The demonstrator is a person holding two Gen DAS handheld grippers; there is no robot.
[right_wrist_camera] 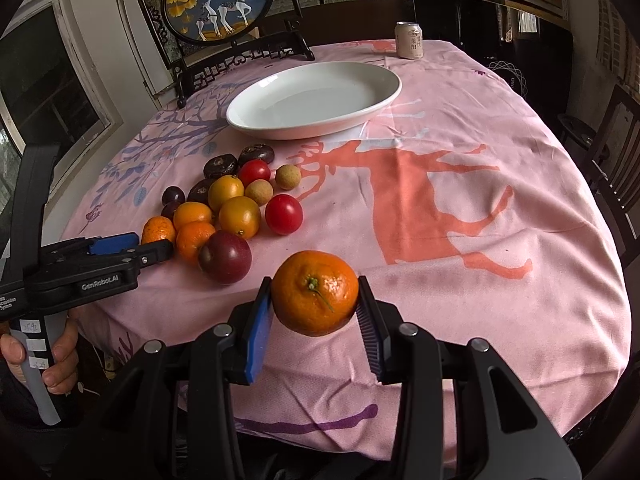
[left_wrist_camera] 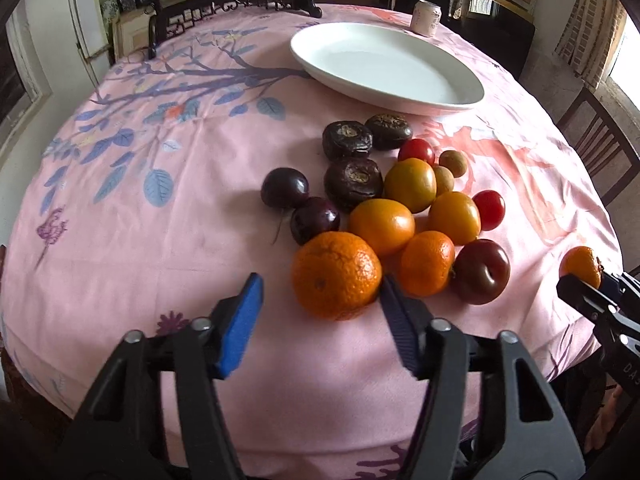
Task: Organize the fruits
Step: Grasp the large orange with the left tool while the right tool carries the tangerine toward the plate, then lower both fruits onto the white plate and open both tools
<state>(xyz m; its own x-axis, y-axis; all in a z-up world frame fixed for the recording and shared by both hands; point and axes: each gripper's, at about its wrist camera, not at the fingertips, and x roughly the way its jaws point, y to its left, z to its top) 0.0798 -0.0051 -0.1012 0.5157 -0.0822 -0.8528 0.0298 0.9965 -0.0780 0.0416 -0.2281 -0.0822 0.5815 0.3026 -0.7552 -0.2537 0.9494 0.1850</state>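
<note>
A pile of fruit lies on the pink tablecloth: mandarins, yellow-orange tomatoes, red cherry tomatoes, dark plums, water chestnuts and longans. My left gripper is open around the nearest mandarin, its right finger touching the fruit and the left one apart from it; it also shows in the right wrist view. My right gripper is shut on another mandarin and holds it above the cloth, seen in the left wrist view. An empty white oval plate sits beyond the pile.
A drink can stands at the table's far edge. A framed deer screen on a dark carved stand is behind the plate. Wooden chairs stand to the right of the table.
</note>
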